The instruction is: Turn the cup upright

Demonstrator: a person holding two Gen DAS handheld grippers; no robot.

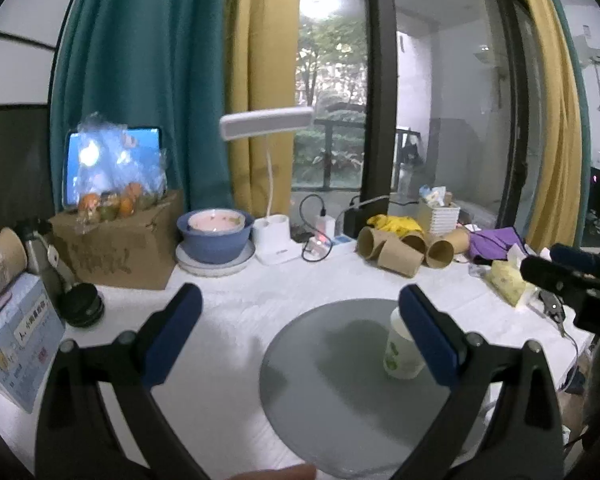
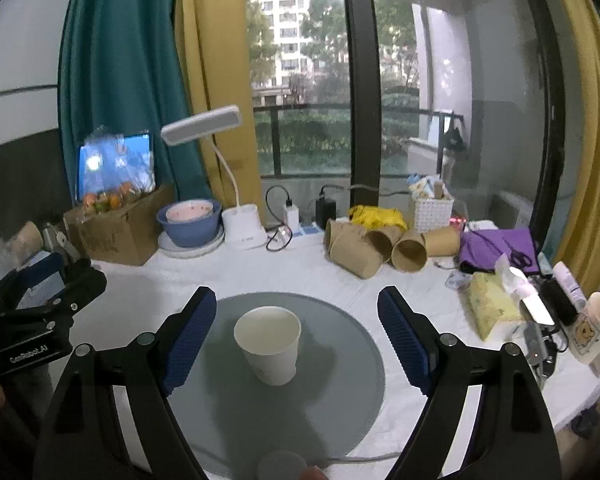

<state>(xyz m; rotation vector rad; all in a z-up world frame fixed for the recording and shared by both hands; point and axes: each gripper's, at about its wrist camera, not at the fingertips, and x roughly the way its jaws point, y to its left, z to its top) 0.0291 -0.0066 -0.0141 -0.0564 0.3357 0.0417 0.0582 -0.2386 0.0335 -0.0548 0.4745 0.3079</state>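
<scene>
A white paper cup stands upright, mouth up, on a round grey glass plate on the white table. My right gripper is open, its blue pads either side of the cup and not touching it. In the left wrist view the cup has a green print and is partly hidden behind the right pad. My left gripper is open and empty, to the left of the cup. The right gripper body shows at the far right there.
At the back stand a cardboard box with fruit, a blue bowl on a plate, a white desk lamp, several brown paper cups lying down and a white basket. A tissue pack and mug sit right.
</scene>
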